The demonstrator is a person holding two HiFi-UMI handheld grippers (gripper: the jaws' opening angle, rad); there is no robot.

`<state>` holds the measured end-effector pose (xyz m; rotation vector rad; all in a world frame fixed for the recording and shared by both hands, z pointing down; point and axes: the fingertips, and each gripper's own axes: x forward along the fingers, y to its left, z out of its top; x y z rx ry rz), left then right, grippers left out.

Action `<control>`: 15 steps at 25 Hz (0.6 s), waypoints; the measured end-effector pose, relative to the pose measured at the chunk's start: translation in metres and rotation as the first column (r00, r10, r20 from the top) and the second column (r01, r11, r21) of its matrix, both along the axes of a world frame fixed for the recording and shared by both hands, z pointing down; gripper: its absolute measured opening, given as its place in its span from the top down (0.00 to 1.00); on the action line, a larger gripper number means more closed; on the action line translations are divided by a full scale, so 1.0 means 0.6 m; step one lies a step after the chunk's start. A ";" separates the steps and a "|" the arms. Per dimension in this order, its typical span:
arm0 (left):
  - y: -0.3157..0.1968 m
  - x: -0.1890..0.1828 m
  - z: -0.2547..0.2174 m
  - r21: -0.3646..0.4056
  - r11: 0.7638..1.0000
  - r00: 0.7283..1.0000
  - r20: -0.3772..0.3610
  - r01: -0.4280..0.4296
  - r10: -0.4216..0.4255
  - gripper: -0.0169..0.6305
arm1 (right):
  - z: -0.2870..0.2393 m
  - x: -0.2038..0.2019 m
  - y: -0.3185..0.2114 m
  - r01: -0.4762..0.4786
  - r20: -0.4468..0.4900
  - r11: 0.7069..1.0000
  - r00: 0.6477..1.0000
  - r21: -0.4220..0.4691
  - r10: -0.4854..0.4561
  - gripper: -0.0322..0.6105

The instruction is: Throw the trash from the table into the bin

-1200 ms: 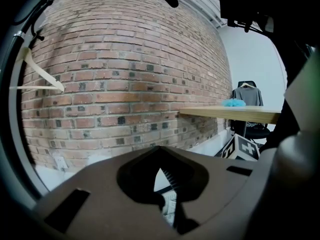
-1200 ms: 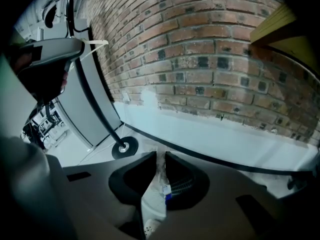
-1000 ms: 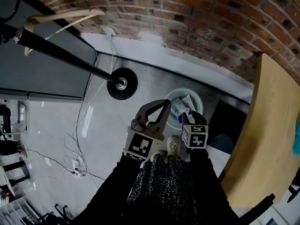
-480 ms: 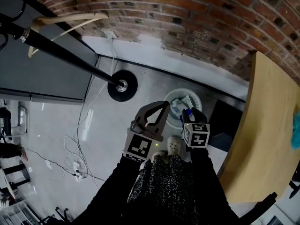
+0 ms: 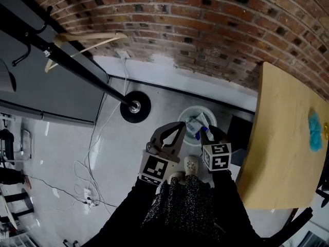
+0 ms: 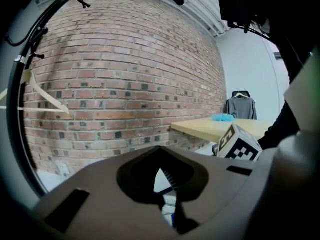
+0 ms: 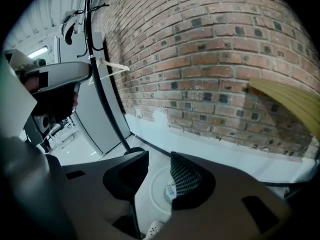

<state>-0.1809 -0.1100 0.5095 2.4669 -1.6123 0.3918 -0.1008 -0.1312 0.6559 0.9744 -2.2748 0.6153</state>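
Trash (image 5: 199, 121) in round white bin (image 5: 183, 118) on floor (image 5: 77, 138); label (image 7: 171, 190) too small to read. Left gripper (image 5: 182, 125) closed, empty. Right gripper (image 7: 157, 159) moderately parted, empty. 1 blue piece (image 5: 313, 138) on table (image 5: 277, 153).

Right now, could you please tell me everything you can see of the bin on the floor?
The bin is a round, pale, plastic-looking tub seen from above, standing upright and open-topped on the grey floor near the brick wall, between the coat stand's black round base and the wooden table. Crumpled white and blue trash lies inside.
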 end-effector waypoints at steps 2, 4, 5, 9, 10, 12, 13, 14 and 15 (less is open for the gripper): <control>0.009 -0.001 -0.022 0.011 1.000 1.000 -0.002 -0.007 0.007 0.96 | -0.032 0.001 0.002 -0.015 0.012 1.000 1.000 0.023 0.014 0.73; 0.020 -0.002 -0.046 0.021 1.000 1.000 -0.003 -0.008 0.008 0.96 | -0.065 0.001 0.008 -0.020 0.020 0.999 1.000 0.048 0.019 0.73; 0.024 -0.003 -0.058 0.029 1.000 1.000 -0.002 -0.009 0.009 0.96 | -0.081 0.001 0.010 -0.024 0.022 0.998 1.000 0.063 0.022 0.75; 0.050 -0.007 -0.103 0.048 0.999 1.000 -0.004 -0.012 0.012 0.96 | -0.140 0.003 0.029 -0.032 0.027 0.993 0.999 0.111 0.030 0.84; 0.058 -0.008 -0.112 0.049 0.999 1.000 -0.005 -0.010 0.010 0.96 | -0.152 0.002 0.036 -0.033 0.030 0.992 0.999 0.119 0.030 0.86; 0.073 -0.010 -0.128 0.054 0.998 1.000 -0.005 -0.010 0.010 0.96 | -0.176 0.002 0.052 -0.037 0.038 0.990 0.999 0.134 0.032 0.89; 0.080 -0.011 -0.136 0.057 0.998 1.000 -0.003 -0.011 0.011 0.96 | -0.187 0.003 0.059 -0.039 0.041 0.989 0.999 0.142 0.033 0.91; 0.086 -0.011 -0.144 0.061 0.998 1.000 -0.001 -0.013 0.013 0.96 | -0.199 0.004 0.067 -0.041 0.045 0.988 0.998 0.150 0.034 0.93; 0.092 -0.012 -0.153 0.066 0.998 1.000 0.000 -0.016 0.016 0.96 | -0.211 0.005 0.074 -0.044 0.050 0.986 0.998 0.159 0.036 0.93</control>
